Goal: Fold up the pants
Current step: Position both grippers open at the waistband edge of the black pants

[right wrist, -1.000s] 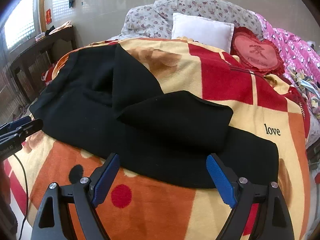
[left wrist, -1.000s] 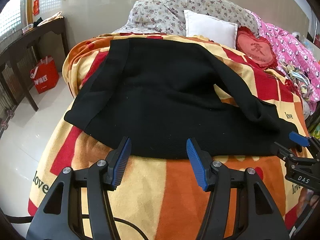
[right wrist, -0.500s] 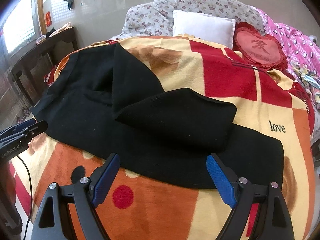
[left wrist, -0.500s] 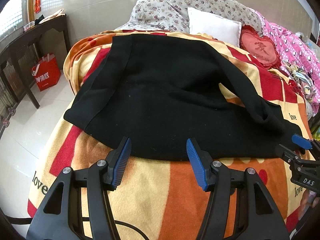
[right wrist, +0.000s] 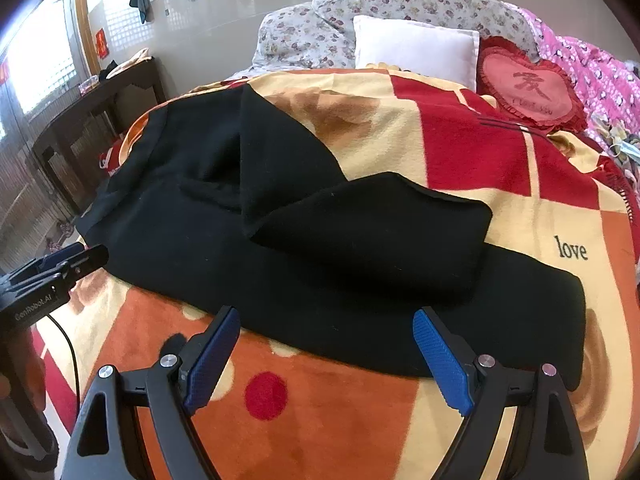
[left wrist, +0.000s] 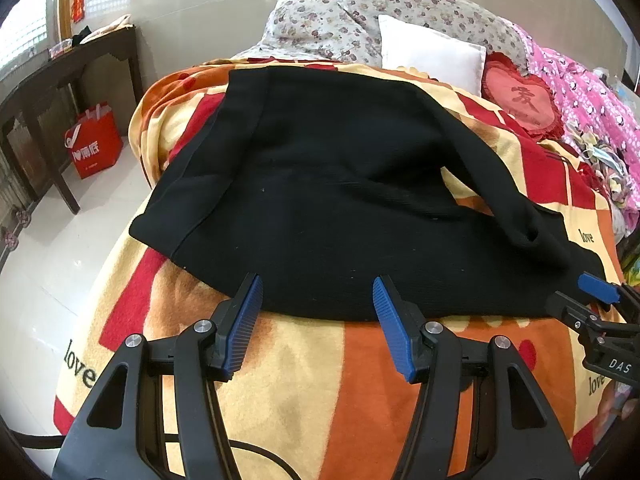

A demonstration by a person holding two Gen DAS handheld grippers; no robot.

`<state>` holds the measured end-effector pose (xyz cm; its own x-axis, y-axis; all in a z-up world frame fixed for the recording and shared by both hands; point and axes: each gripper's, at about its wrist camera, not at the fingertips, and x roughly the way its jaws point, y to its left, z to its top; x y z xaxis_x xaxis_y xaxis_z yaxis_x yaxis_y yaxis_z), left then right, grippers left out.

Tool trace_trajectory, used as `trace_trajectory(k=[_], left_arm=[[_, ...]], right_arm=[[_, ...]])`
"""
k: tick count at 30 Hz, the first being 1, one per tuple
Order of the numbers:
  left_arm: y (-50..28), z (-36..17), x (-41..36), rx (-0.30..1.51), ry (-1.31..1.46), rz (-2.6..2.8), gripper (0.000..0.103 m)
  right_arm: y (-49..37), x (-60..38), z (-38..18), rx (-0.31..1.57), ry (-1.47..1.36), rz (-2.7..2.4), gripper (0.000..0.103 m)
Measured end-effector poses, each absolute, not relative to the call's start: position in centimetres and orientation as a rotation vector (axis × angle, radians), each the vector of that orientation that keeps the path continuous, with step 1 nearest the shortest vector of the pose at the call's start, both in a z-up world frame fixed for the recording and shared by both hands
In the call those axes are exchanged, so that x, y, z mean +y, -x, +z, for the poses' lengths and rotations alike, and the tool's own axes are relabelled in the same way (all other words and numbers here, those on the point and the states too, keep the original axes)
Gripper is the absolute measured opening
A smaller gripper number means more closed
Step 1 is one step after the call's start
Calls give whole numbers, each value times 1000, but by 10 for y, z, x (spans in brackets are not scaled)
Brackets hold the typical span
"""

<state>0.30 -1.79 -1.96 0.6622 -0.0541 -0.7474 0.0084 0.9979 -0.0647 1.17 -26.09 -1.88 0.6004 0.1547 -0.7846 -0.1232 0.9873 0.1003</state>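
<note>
From the left wrist we see our left claw (left wrist: 318,312) released at the near hem of the black pants (left wrist: 340,200) spread over the blanket (left wrist: 304,380), and from the right wrist our right claw (right wrist: 326,354) likewise gapes empty

Bare blanket (right wrist: 340,412) nearside lies free; pillows (left wrist: 400,20) crowd far end.

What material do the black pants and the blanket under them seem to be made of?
Black pants: probably a thick knit or fleece. The surface is matte, faintly ribbed, holds specks of lint and folds softly.
Blanket: likely a plush synthetic fleece. It has a short fuzzy pile and a printed pattern in orange, red and cream.
</note>
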Motion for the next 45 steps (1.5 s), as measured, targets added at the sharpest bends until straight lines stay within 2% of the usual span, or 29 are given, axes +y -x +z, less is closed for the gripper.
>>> trace_trajectory(k=[29, 45], left_arm=[[-8, -27, -2, 864, 93, -1, 57], [-11, -30, 11, 884, 123, 20, 57]], right_arm=[[-20, -243, -29, 957, -38, 230, 88], [-33, -242, -34, 985, -153, 292, 88]])
